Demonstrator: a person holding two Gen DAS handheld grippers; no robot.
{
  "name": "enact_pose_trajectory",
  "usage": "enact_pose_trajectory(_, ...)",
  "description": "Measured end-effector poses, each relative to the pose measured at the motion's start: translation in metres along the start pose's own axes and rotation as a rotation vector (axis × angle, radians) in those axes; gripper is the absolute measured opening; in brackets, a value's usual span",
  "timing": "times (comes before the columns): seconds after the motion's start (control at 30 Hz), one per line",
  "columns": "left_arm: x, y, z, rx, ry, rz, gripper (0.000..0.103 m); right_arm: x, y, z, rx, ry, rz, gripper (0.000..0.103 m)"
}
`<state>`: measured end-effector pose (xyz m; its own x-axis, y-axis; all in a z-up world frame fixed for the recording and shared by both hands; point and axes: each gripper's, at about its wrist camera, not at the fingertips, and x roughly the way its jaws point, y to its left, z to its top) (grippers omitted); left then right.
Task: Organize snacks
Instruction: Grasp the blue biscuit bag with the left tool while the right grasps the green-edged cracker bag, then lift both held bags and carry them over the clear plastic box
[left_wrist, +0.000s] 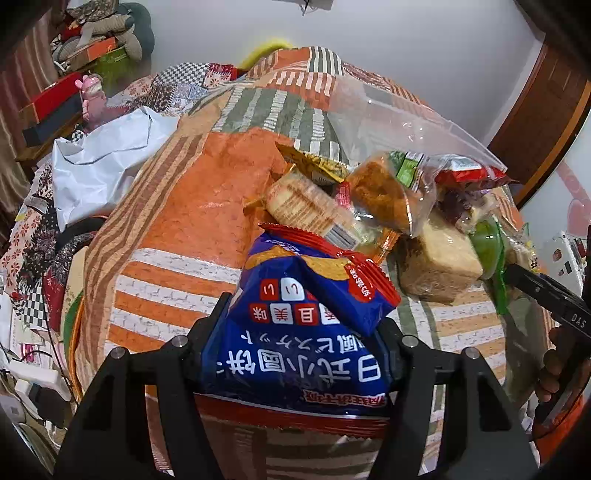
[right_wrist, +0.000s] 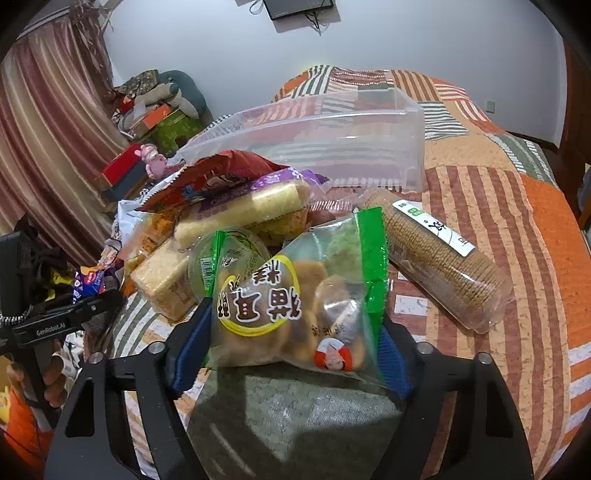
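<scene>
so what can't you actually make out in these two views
- Left wrist view: the left gripper fingertips are hidden behind the blue biscuit bag.
- Right wrist view: the right gripper pads are covered by the green-edged cookie bag.
- Right wrist view: the clear plastic bin floor is hidden by the snack pile.
- Left wrist view: the barcode label is blurred.

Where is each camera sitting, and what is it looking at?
Left wrist: on the left gripper, facing over its blue snack bag across the quilted bed; its black fingers show, and the right gripper at the edge.
Right wrist: on the right gripper, facing its clear green-edged bag, the clear bin beyond; the left gripper shows.
Both share the snack pile, including the pale cake block.
</scene>
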<state>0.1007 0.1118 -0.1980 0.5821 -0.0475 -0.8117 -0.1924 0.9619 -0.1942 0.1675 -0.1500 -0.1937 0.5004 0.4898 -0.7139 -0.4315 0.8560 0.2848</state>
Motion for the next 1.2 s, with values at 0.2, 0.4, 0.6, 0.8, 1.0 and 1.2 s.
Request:
enact_pose_trajectory(0.2, -0.025, -0.005, 0.005, 0.016, -0.068, 0.003, 0.064, -0.013, 0.002, 0.004, -0.010, -0.048, -0.001, 0.055)
enact_pose_trajectory(0.4, -0.046, -0.011, 0.020, 0.040, -0.145, 0.002, 0.064, -0.030, 0.005, 0.007, -0.026, -0.113, -0.001, 0.052)
enact_pose_trajectory(0.6, -0.057, -0.022, 0.039, 0.060, -0.187, -0.017, 0.064, -0.048, 0.006, 0.017, -0.021, -0.174, -0.001, 0.052)
enact_pose_trajectory(0.8, -0.062, -0.033, 0.058, 0.096, -0.229, -0.021, 0.064, -0.063, 0.008, 0.040, -0.015, -0.269, -0.016, 0.052)
enact_pose_trajectory(1.0, -0.061, -0.046, 0.082, 0.135, -0.248, -0.028, 0.064, -0.067, 0.006, 0.063, -0.019, -0.322, -0.035, 0.052)
enact_pose_trajectory(1.2, -0.051, -0.059, 0.104, 0.158, -0.245, -0.050, 0.064, -0.061, 0.003, 0.081, -0.027, -0.340, -0.066, 0.052)
